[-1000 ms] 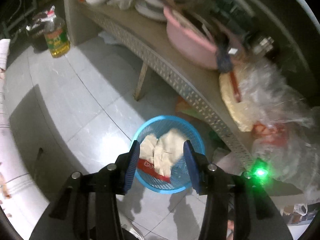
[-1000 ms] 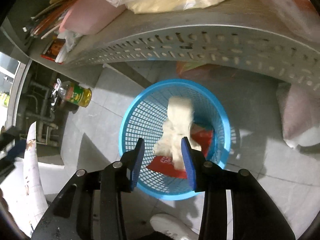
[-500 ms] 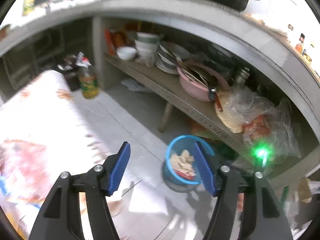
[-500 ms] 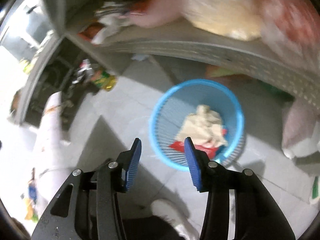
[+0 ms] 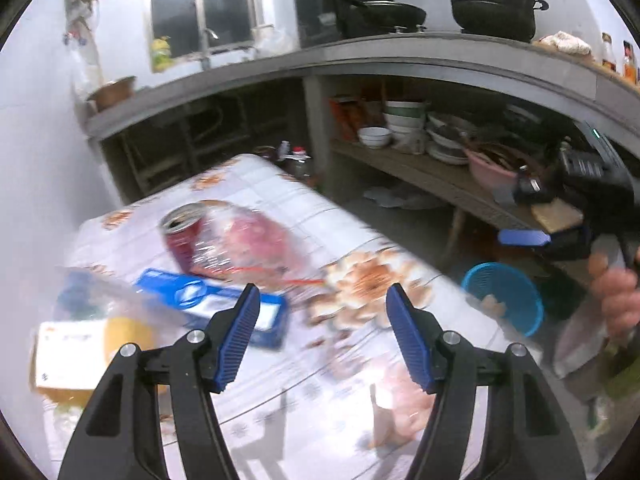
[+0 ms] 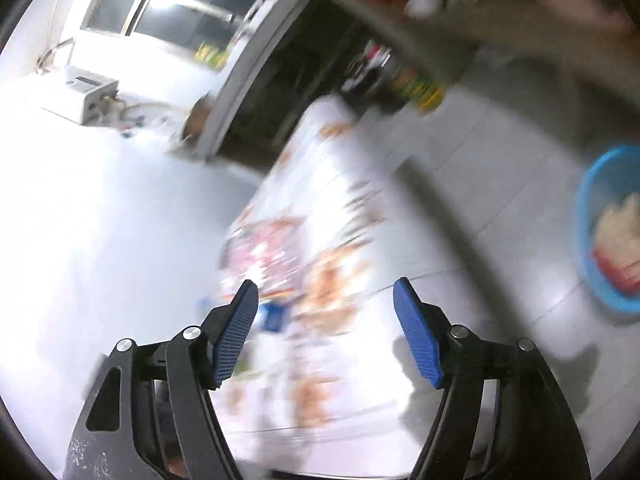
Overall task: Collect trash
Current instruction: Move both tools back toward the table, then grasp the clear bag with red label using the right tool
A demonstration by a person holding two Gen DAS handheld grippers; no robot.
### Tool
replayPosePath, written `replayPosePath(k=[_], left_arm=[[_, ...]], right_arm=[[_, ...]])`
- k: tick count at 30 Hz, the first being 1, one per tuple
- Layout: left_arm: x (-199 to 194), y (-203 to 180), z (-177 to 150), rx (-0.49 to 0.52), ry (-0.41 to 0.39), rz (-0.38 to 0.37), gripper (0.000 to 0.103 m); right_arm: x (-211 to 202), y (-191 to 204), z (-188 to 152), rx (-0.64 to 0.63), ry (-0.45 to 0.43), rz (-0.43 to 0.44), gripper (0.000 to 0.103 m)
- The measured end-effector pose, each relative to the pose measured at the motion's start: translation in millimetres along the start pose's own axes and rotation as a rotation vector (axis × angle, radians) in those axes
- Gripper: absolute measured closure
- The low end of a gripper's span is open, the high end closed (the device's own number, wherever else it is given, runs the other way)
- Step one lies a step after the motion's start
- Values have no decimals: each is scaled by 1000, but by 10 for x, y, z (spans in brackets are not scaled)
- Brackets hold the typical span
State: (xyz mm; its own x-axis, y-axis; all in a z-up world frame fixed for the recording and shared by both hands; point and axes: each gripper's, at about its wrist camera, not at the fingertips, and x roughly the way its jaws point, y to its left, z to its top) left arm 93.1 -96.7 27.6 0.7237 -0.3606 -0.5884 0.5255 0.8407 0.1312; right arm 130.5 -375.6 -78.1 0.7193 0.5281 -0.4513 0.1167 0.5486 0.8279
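My left hand-held gripper (image 5: 322, 330) stood with its pads well apart and nothing between them, hovering over the table (image 5: 400, 408) with its flowered cloth. My right hand-held gripper (image 6: 325, 332) was opening as well, its jaws wide and empty, aimed along the same table from the side.

Judging from what lay where, part of the job was done. The blue basket (image 5: 505, 295) sat on the floor at about three o'clock in the left view, and it already held crumpled pale paper and something red (image 6: 618, 236). Plenty was left on the table, though: a crushed red can (image 5: 184, 236) at about eleven o'clock from my left pads, a clear wrapper with a pink print (image 5: 256, 240) lying against it, a blue and white packet (image 5: 216, 304) just beside my left pad at nine o'clock, and a yellowish box (image 5: 76, 354) near the table's edge at eight o'clock. I took those for the next pieces to collect.

Much was hard to read. The right view was smeared by motion, so the table's things were only streaks of colour there. The box and whatever clear item stood over it were blurred in the left view, and I could not tell what it was. My other hand (image 5: 618, 296) showed only in part at the frame's three o'clock edge.
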Motion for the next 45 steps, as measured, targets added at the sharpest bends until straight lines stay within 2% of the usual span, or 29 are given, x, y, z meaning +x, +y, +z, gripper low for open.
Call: replayPosePath(k=[3, 6, 8, 10, 17, 21, 24, 29, 36, 42, 45], left_arm=[[-49, 134, -92, 3, -26, 60, 39], [-57, 217, -125, -7, -53, 104, 40], [-59, 239, -145, -7, -71, 135, 44], [-78, 282, -171, -17, -81, 135, 46], [-104, 413, -276, -55, -77, 111, 52], [-110, 468, -303, -78, -78, 104, 53], [-123, 488, -314, -80, -84, 108, 53], [-119, 525, -330, -91, -82, 103, 53], [-103, 519, -331, -94, -83, 92, 53], [-70, 507, -311, -94, -77, 86, 53], [-69, 502, -308, -92, -77, 87, 53]], right_arm=[[489, 126, 30, 68, 132, 96, 35], [802, 208, 38, 128, 216, 138, 33], [1010, 247, 14, 196, 277, 194, 31], [1173, 237, -13, 274, 324, 249, 31], [1540, 321, -69, 422, 370, 250, 30], [1611, 371, -111, 483, 348, 210, 30], [1672, 309, -129, 542, 299, 191, 30], [1804, 110, -182, 663, 254, 212, 37], [1785, -26, -246, 774, 161, 250, 43], [1765, -190, -287, 834, 119, 265, 61], [1750, -219, -304, 837, 119, 282, 77]])
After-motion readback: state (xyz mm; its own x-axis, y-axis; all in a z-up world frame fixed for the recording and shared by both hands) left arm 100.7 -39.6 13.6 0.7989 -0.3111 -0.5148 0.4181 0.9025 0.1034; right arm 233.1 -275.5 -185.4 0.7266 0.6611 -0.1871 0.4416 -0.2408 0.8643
